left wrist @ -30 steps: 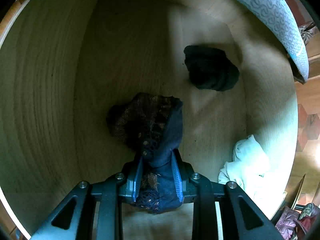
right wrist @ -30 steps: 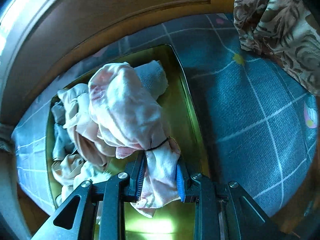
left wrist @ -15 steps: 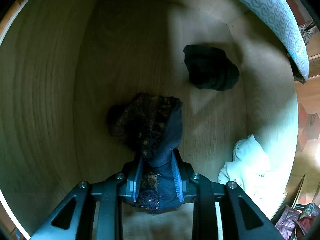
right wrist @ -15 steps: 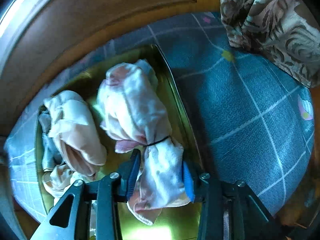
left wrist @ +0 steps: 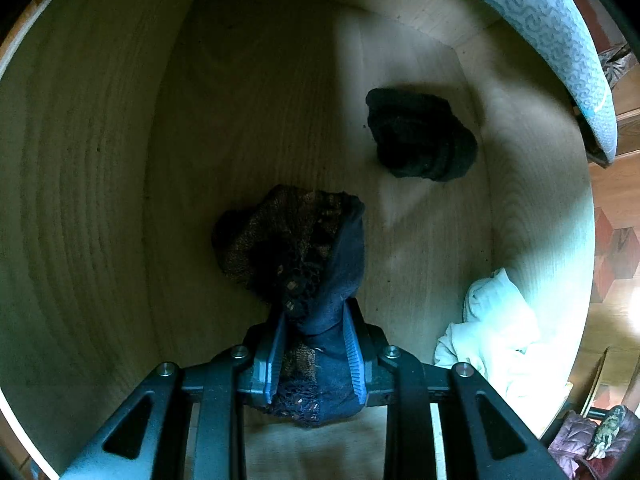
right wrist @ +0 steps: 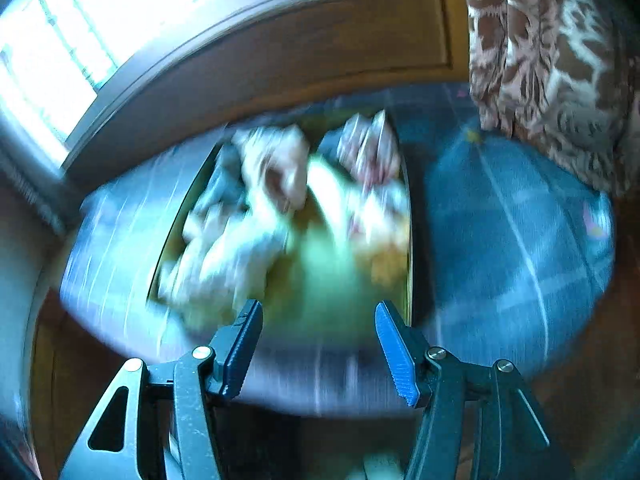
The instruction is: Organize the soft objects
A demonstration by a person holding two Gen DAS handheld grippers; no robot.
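In the left wrist view my left gripper (left wrist: 315,320) is shut on a dark blue lace garment (left wrist: 296,248) that hangs over the floor of a wooden drawer (left wrist: 120,200). A black bundle (left wrist: 420,136) lies further in, and a white cloth (left wrist: 496,320) sits at the right wall. The right wrist view is blurred by motion. My right gripper (right wrist: 319,312) has its jaws opening with nothing between them. Ahead of it a shiny tray (right wrist: 408,216) holds a pink tied bundle (right wrist: 370,152) and several pale garments (right wrist: 248,232).
The tray rests on a blue checked cover (right wrist: 512,240). A brown patterned curtain (right wrist: 552,60) hangs at the upper right, and a bright window (right wrist: 140,12) lies beyond. A blue patterned fabric edge (left wrist: 552,32) overhangs the drawer's upper right.
My right gripper has let go of the pink tied bundle, which now lies in the tray, and has pulled back from it. The left gripper has not moved.
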